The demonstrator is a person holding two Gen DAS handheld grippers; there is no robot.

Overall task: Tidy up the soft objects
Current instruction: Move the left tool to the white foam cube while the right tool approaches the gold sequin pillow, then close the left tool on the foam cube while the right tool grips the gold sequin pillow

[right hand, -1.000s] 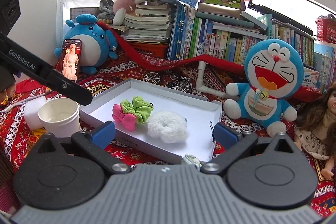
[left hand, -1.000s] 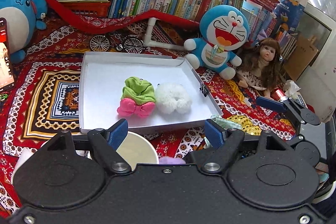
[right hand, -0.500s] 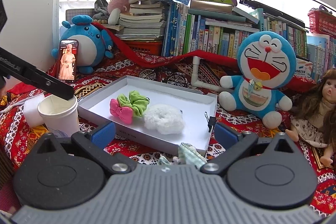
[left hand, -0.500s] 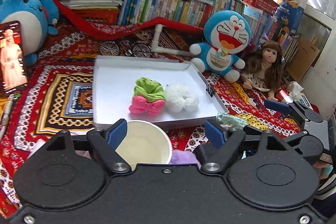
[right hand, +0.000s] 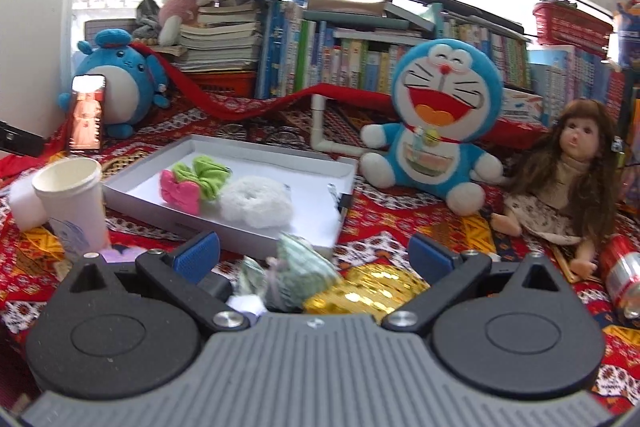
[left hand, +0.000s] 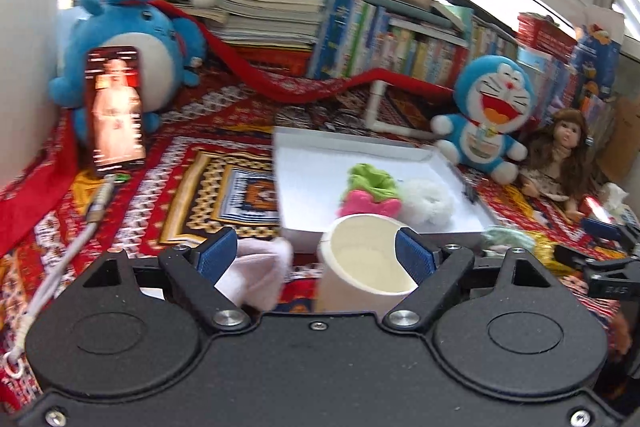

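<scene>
A white tray (right hand: pixel 168 211) on the patterned cloth holds a green scrunchie (right hand: pixel 208 173), a pink bow (right hand: pixel 180 190) and a white fluffy scrunchie (right hand: pixel 256 202); the tray also shows in the left wrist view (left hand: pixel 360 147). My right gripper (right hand: pixel 314 255) is open and empty, low over a pale green scrunchie (right hand: pixel 304 267) and a gold scrunchie (right hand: pixel 368 293) in front of the tray. My left gripper (left hand: pixel 316 253) is open and empty, with a white paper cup (left hand: pixel 366 267) and a pale pink soft item (left hand: pixel 256 269) between its fingers.
A Doraemon plush (right hand: pixel 436 123) and a doll (right hand: pixel 568 171) sit right of the tray. A blue plush (left hand: pixel 132 39) with a phone (left hand: pixel 116 107) leaning on it stands at the left. Books line the back. A red can (right hand: pixel 624 279) lies at the right.
Both grippers have pulled back and lowered. The left has swung left, bringing the cup and pink item between its fingers. The green and gold scrunchies now lie between the right fingers.
</scene>
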